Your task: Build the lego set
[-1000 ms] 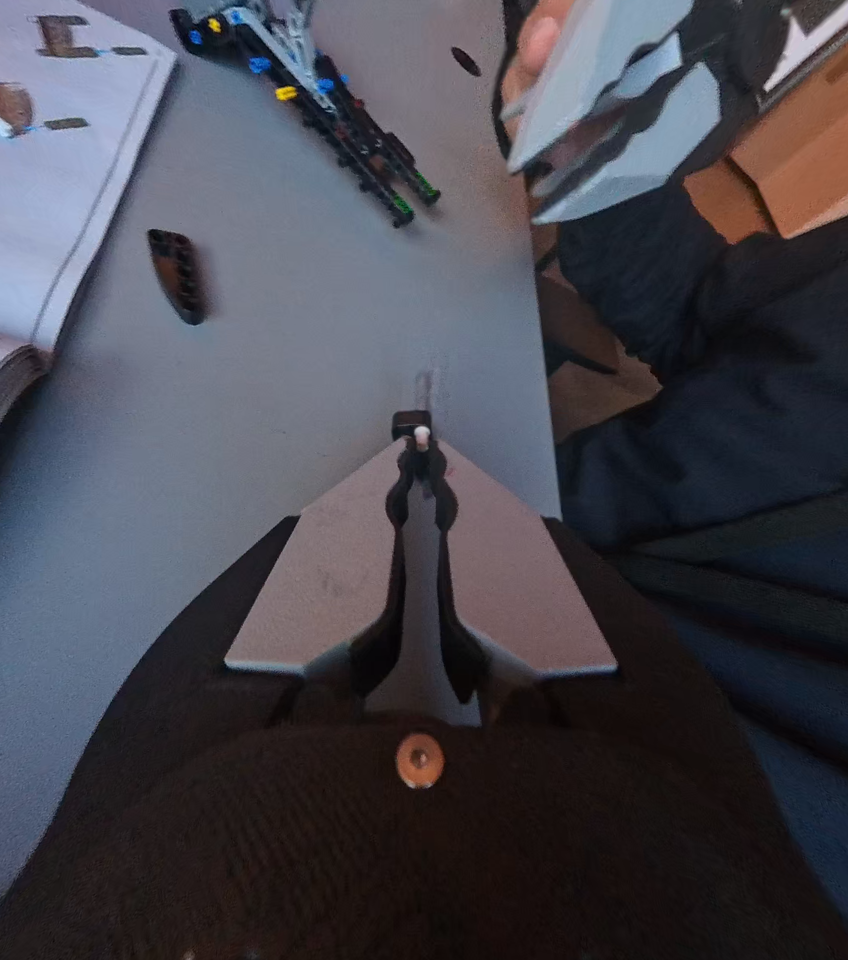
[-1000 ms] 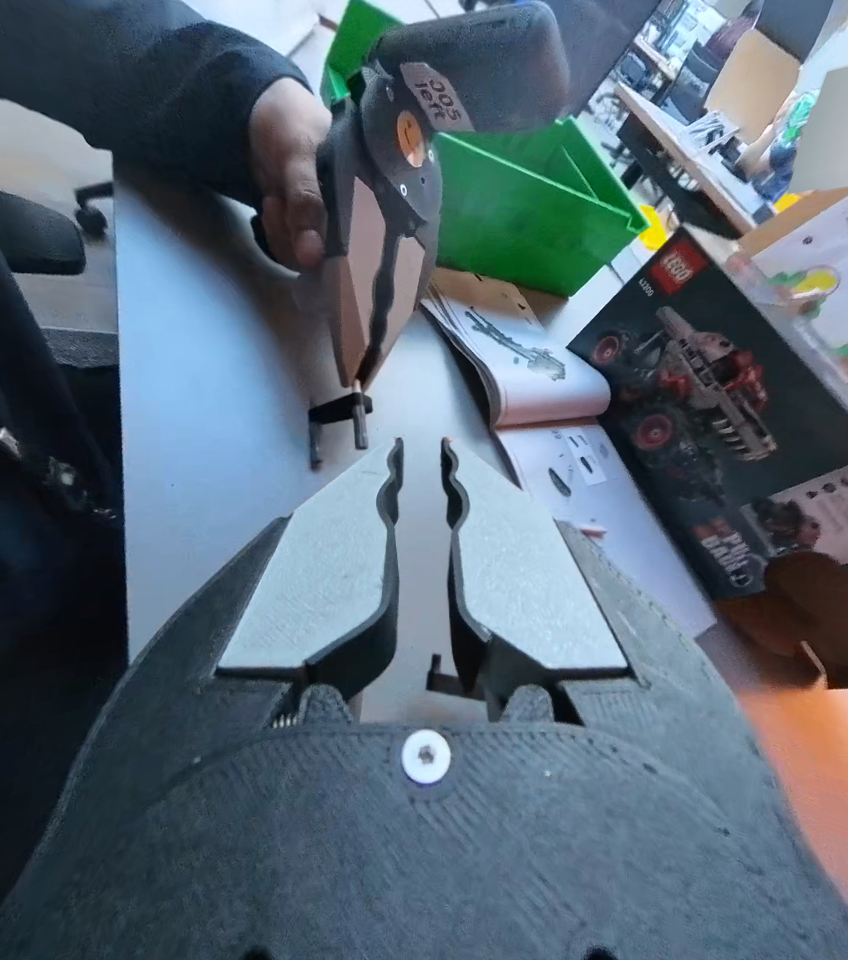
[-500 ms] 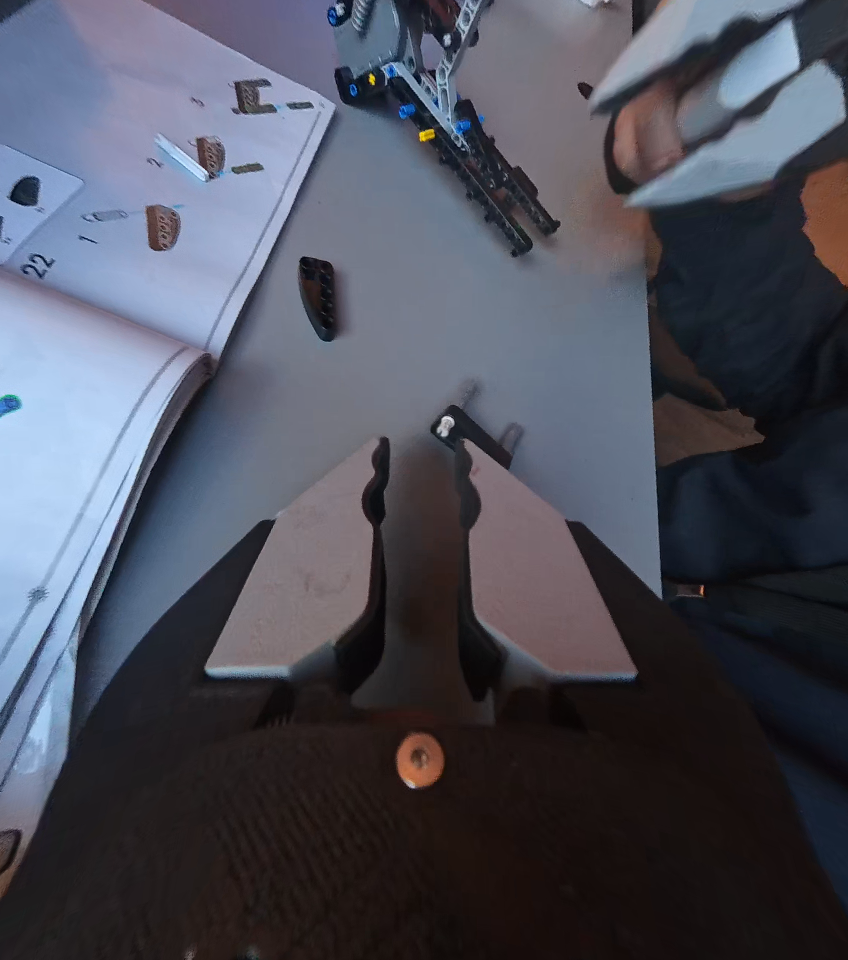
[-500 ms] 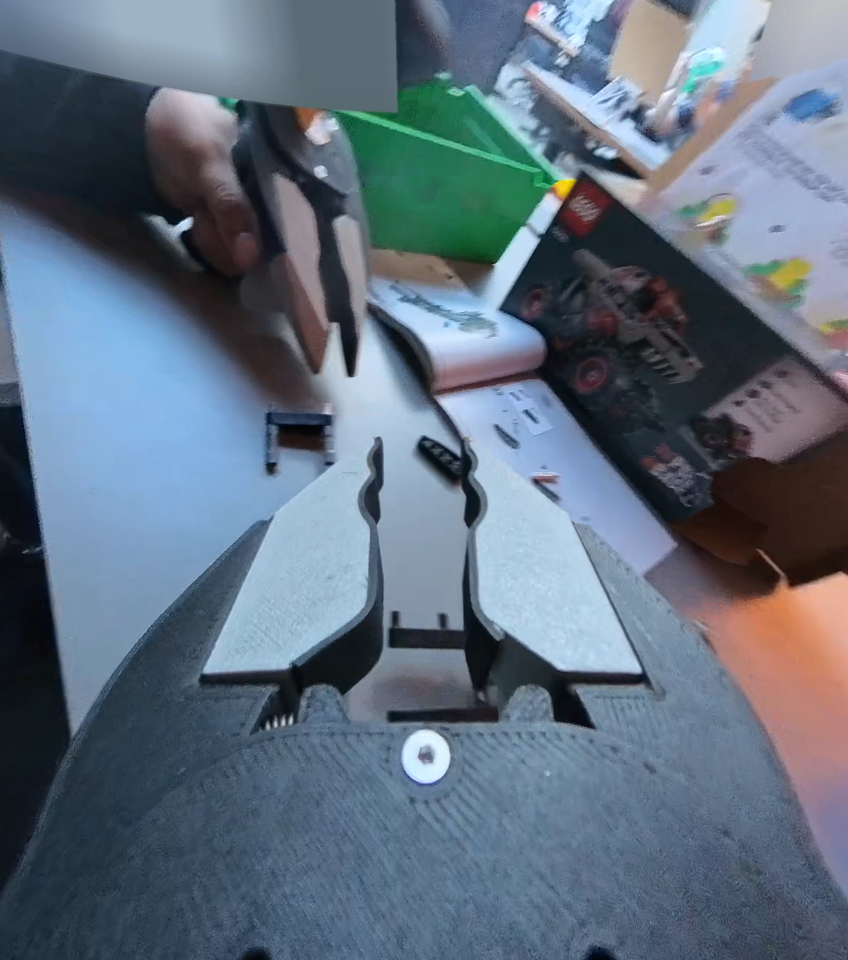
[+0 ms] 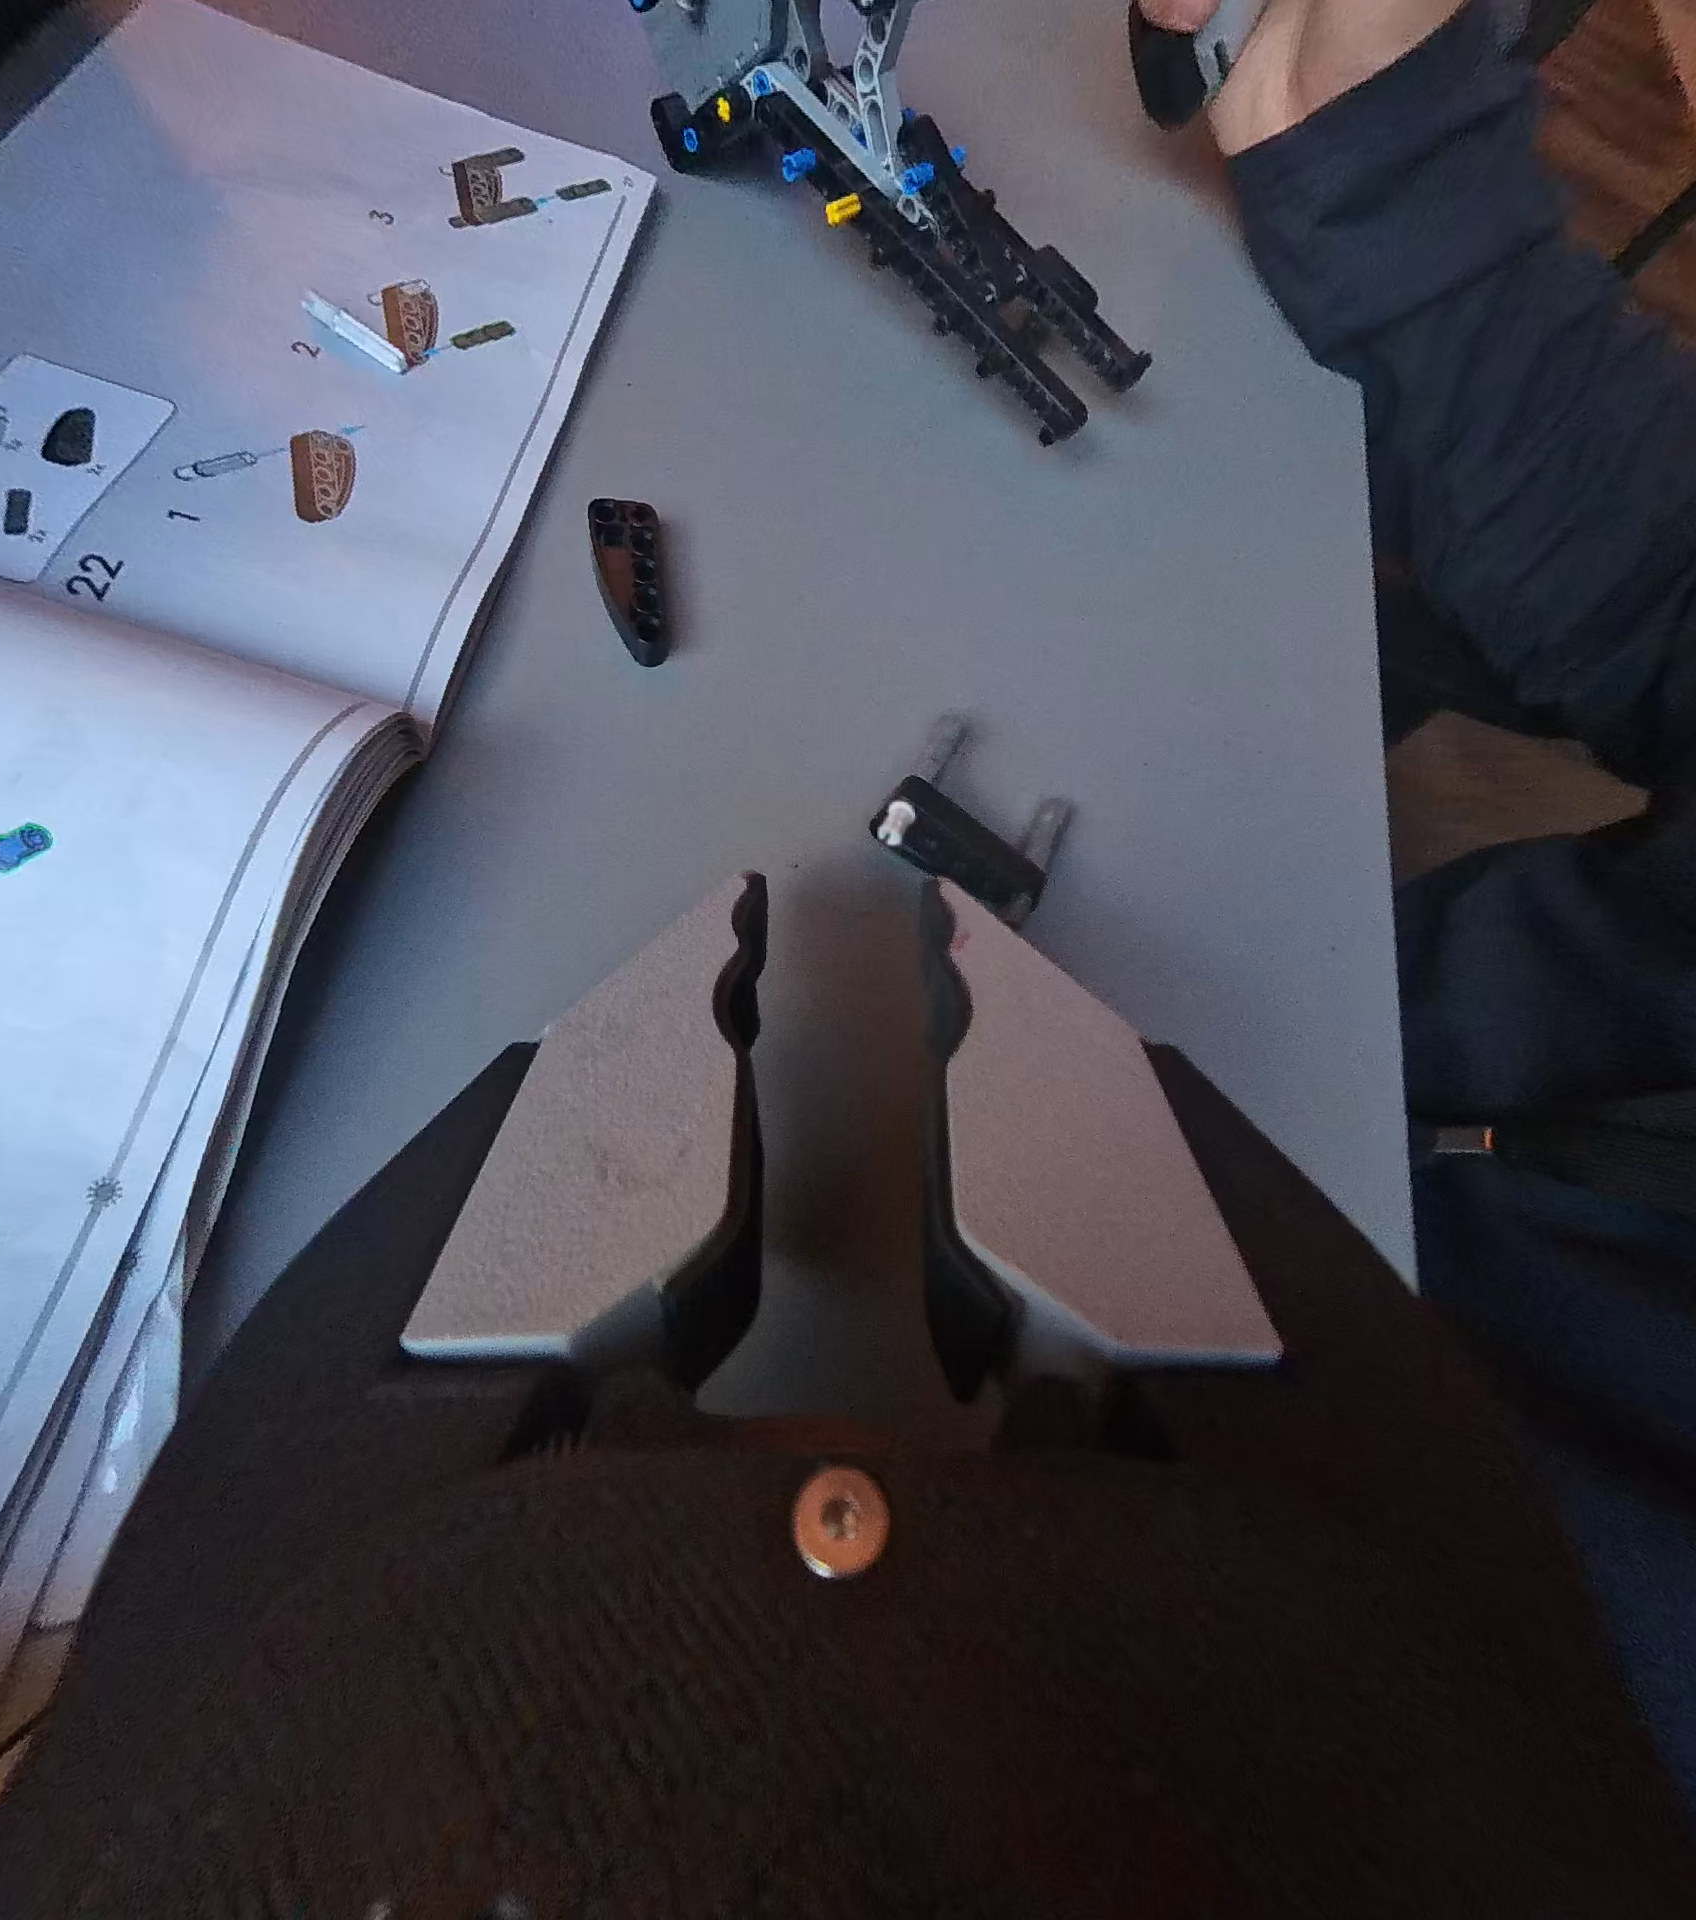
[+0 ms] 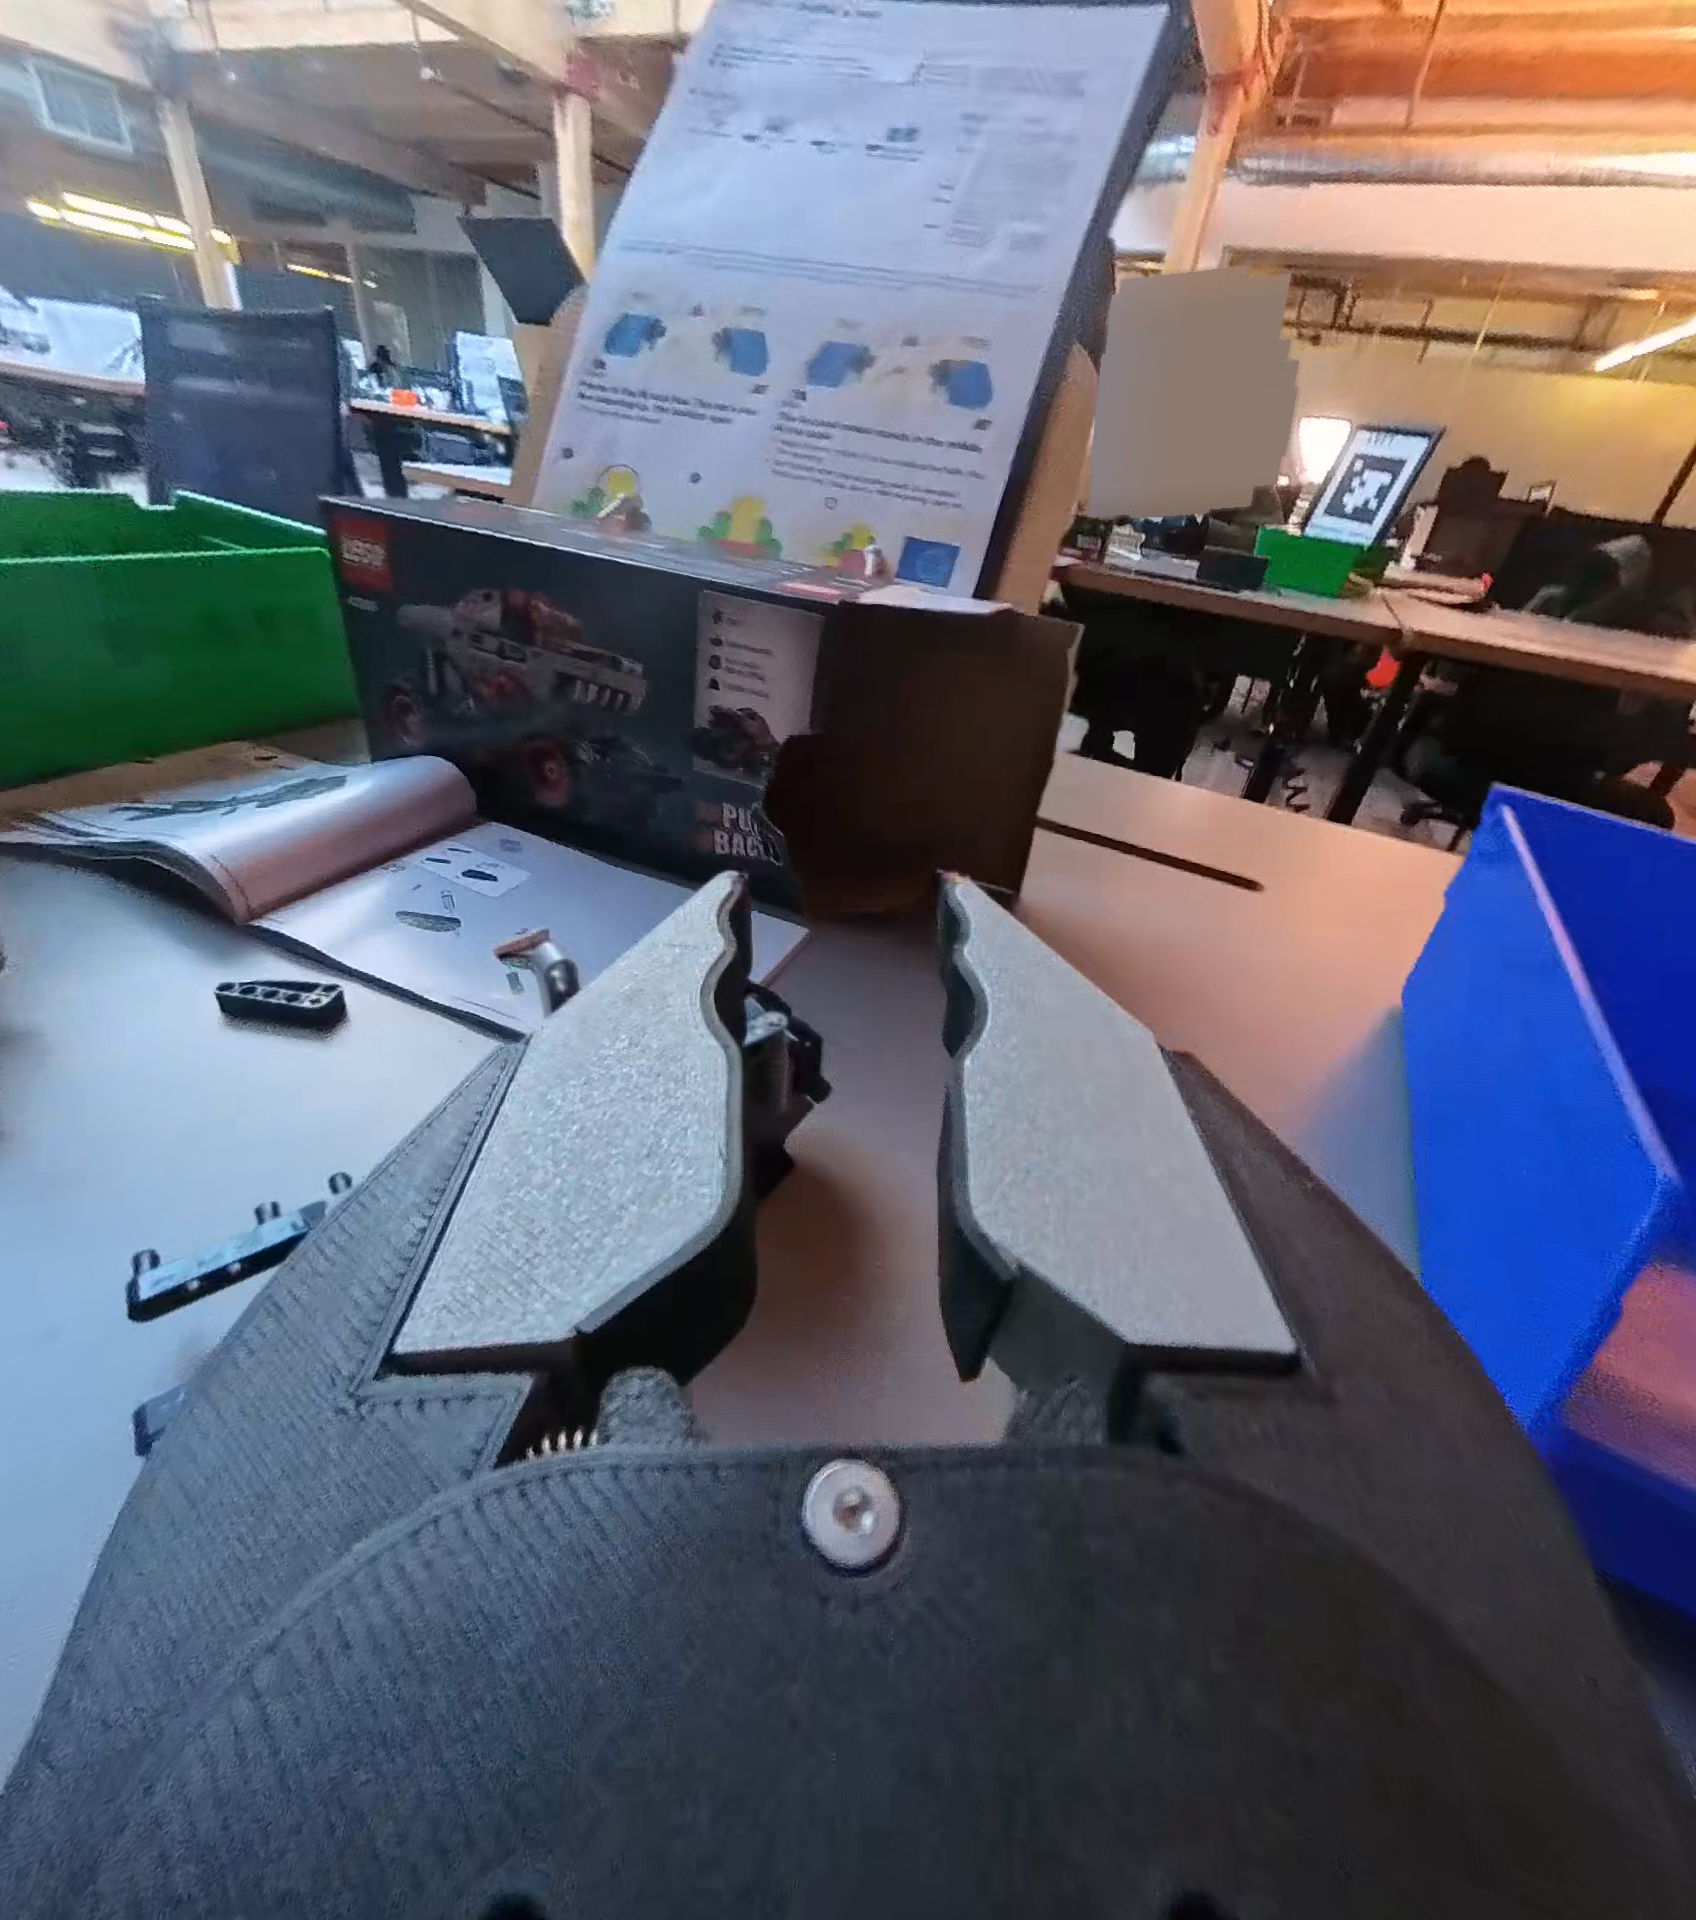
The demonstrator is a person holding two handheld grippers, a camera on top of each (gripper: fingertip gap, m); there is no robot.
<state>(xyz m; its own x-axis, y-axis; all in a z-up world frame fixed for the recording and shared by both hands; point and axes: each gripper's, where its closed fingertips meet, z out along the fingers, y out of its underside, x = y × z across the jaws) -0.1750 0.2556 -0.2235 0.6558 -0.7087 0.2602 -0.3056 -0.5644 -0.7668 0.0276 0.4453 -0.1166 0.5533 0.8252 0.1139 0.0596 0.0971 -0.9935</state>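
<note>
My left gripper (image 5: 839,904) is open and empty above the grey table (image 5: 927,582). A small black piece with two grey axles and a white pin (image 5: 958,847) lies on the table just beyond its right fingertip. A black curved beam (image 5: 631,577) lies farther ahead, and it also shows in the right wrist view (image 6: 281,1003). The partly built black and grey chassis (image 5: 885,208) lies at the far end. My right gripper (image 6: 839,904) is open and empty over that chassis (image 6: 782,1049), which is mostly hidden behind its left finger; one black beam end (image 6: 220,1257) sticks out.
An open instruction booklet (image 5: 200,416) lies on the left. The set's box (image 6: 563,665), a brown cardboard piece (image 6: 927,748) and a green bin (image 6: 117,623) stand at the back. A blue bin (image 6: 1602,1091) stands close on the right. The table edge (image 5: 1379,831) runs along my body. My hands' fingertips stand some 30 cm from each other.
My left gripper opened, let go of the small black piece onto the table and drew back. My right gripper swung right over the chassis and opened wider.
</note>
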